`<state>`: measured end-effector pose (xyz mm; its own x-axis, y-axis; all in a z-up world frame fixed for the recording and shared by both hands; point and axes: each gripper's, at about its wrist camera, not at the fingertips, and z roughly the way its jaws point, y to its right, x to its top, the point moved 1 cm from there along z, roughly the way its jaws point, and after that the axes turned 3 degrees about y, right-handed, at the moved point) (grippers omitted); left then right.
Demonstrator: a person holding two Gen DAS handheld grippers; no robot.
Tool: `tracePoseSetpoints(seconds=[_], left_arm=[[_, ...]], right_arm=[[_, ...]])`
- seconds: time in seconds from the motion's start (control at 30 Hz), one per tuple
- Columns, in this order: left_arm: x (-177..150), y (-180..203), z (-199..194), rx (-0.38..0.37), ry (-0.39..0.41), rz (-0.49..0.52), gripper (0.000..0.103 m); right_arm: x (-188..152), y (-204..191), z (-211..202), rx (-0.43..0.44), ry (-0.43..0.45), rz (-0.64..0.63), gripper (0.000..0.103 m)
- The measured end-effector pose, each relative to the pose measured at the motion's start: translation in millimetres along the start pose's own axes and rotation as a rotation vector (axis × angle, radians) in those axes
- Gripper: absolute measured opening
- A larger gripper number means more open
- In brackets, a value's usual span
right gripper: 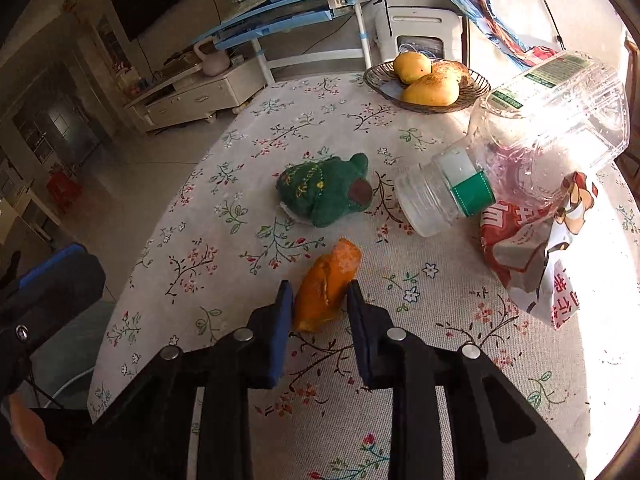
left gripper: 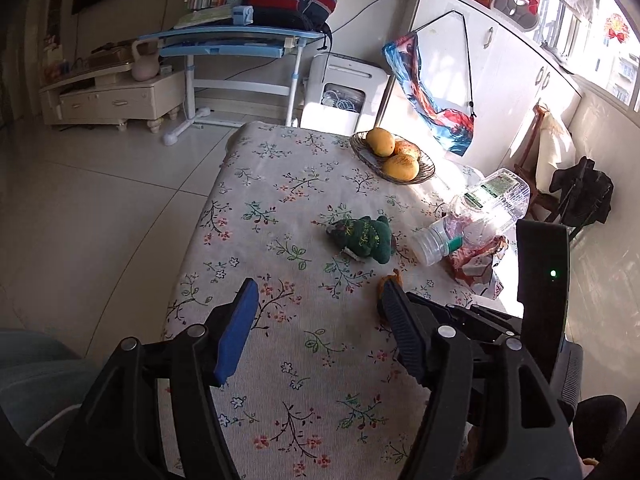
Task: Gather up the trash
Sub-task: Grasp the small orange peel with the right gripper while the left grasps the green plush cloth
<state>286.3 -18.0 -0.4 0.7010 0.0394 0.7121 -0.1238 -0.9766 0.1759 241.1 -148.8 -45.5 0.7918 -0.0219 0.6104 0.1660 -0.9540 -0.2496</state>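
An orange peel [right gripper: 326, 286] lies on the floral tablecloth [right gripper: 240, 184]. My right gripper [right gripper: 320, 300] has its jaws on either side of the peel, close to it but with small gaps; it reads as open. A crushed clear plastic bottle [right gripper: 520, 152] and a red and white wrapper [right gripper: 536, 248] lie at the right. In the left wrist view my left gripper [left gripper: 320, 296] is open and empty above the cloth; the peel [left gripper: 390, 278] peeks out behind the right gripper's body, and the bottle [left gripper: 472, 216] and wrapper [left gripper: 476, 264] lie beyond.
A green plush toy [right gripper: 324, 190] lies mid-table, also in the left wrist view [left gripper: 364, 234]. A wire bowl [right gripper: 376, 76] of mangoes stands at the far edge. A blue desk [left gripper: 240, 40], a white cabinet [left gripper: 500, 60] and a chair [left gripper: 536, 148] stand around the table.
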Motion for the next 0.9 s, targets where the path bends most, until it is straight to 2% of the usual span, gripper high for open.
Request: tracePoseSetpoints(seconds=[0.27,0.4,0.53,0.67,0.7,0.77,0.8,0.9], left_arm=[[13.8,30.8,73.1,-0.037,-0.072,0.057,0.062],[18.6,43.3,102.6,-0.021,-0.087,0.075,0.065],[24.9,45.5,123.9,0.006,-0.087,0.051,0.070],[25.5,46.3,139.9,0.011,-0.103,0.052,0.069],[25.0,47.2,141.5,0.007,-0.103,0.057,0.068],[25.1,52.6,142.2,-0.017,-0.104,0.082,0.049],[25.0,55.6,141.9,-0.028,-0.110,0.095,0.044],[21.2,59.0,135.0,-0.028,-0.107,0.122,0.039]], right_arm=[[-25.0,21.0,-29.5,0.037,-0.060,-0.067,0.021],[-36.3,33.9,-37.0,0.069,-0.055,-0.032,0.021],[-36.5,33.2,-37.0,0.084,-0.045,-0.034,0.025],[-34.3,30.7,-35.0,0.088,-0.033,-0.049,0.032],[-32.9,31.2,-34.1,0.093,-0.032,-0.046,0.032],[-27.0,30.8,-29.6,0.101,-0.035,-0.048,0.032],[-24.4,30.6,-27.3,0.104,-0.039,-0.052,0.032],[-23.4,30.9,-25.1,0.105,-0.044,-0.058,0.024]])
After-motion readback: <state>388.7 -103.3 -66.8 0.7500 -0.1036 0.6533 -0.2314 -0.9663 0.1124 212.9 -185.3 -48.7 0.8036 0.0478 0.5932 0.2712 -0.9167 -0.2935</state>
